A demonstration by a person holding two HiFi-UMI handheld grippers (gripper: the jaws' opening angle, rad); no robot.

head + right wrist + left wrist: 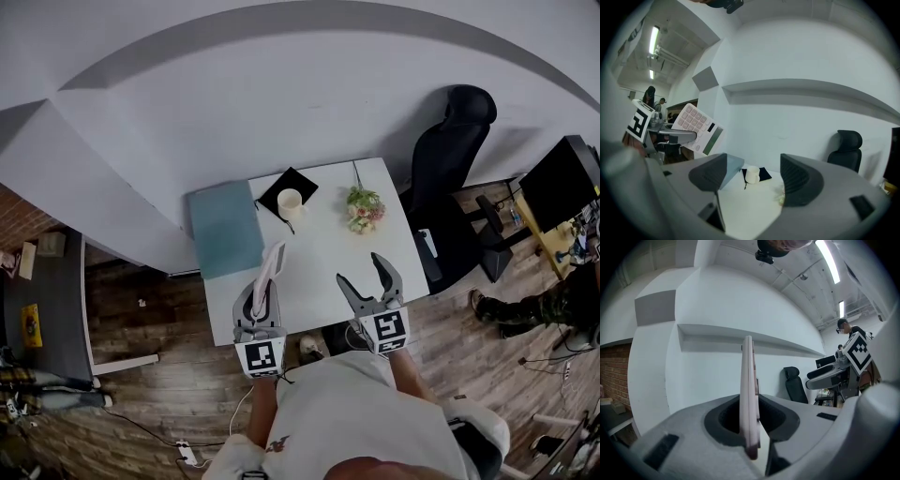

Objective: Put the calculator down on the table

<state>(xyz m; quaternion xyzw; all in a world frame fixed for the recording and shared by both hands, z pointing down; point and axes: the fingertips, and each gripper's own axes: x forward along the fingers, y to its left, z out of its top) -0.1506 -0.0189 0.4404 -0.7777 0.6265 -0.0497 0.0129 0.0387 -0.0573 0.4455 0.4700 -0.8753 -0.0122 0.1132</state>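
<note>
Slim white calculator (697, 129), pale pink keys, dark display, print too small to read, stands upright left of centre in the head view. The left gripper (265, 292) clamps it; the right gripper (361, 270) gapes empty.

Smooth plastic calculator (696, 129), matt white table (323, 253)

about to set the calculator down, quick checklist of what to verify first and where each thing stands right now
1. Left claw shut on the calculator: ok.
2. Right claw open, empty, apart from the calculator: ok.
3. Bare table ahead of both claws: ok.
4. Cup and flowers at the far end, blue folder off to the left, none on that bare patch: ok.
5. Calculator flat for release: not ok, it stands on edge in the claw.
6. Gap between calculator and tabletop: cannot tell.
</note>
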